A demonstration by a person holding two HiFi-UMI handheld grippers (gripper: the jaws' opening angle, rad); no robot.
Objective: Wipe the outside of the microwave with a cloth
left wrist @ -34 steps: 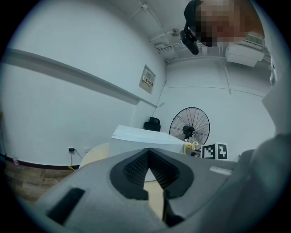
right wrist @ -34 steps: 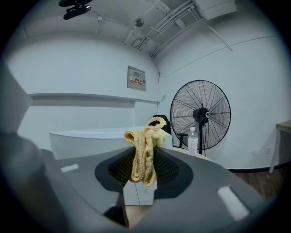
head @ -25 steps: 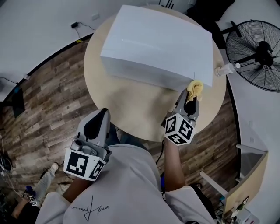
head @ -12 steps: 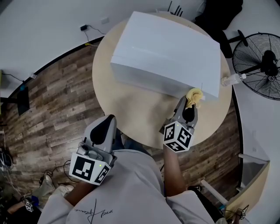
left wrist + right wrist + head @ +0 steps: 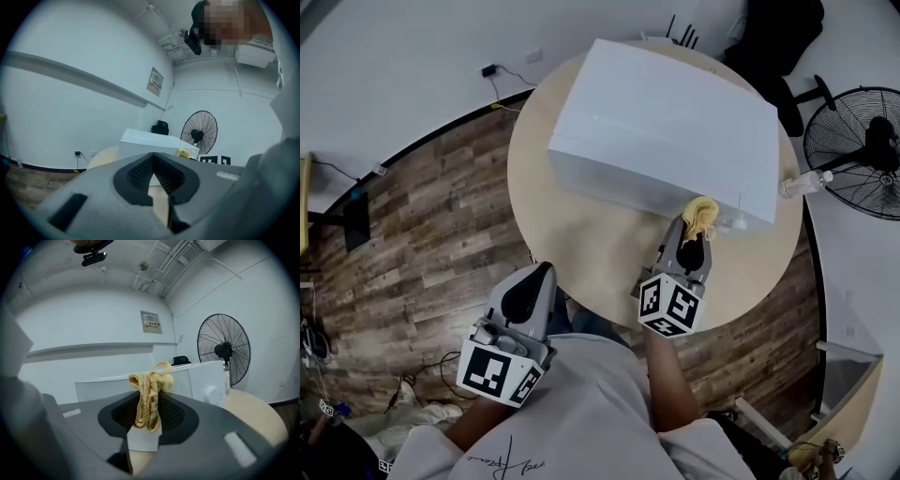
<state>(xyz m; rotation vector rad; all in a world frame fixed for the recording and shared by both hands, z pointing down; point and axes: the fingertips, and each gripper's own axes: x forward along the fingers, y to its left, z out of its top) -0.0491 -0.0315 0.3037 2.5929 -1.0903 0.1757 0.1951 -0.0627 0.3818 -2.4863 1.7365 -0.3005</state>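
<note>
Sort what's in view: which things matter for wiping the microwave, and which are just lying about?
For the job: microwave, yellow cloth clamped in the right gripper.
Lying about: plastic bottle on the table, standing fan beyond it.

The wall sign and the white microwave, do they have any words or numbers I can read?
Wall sign: printed, but too small and blurred to read.
Shirt: a handwritten scrawl, not legible.
Microwave: no words or numbers show.
Marker cube: black-and-white squares only, no letters.
</note>
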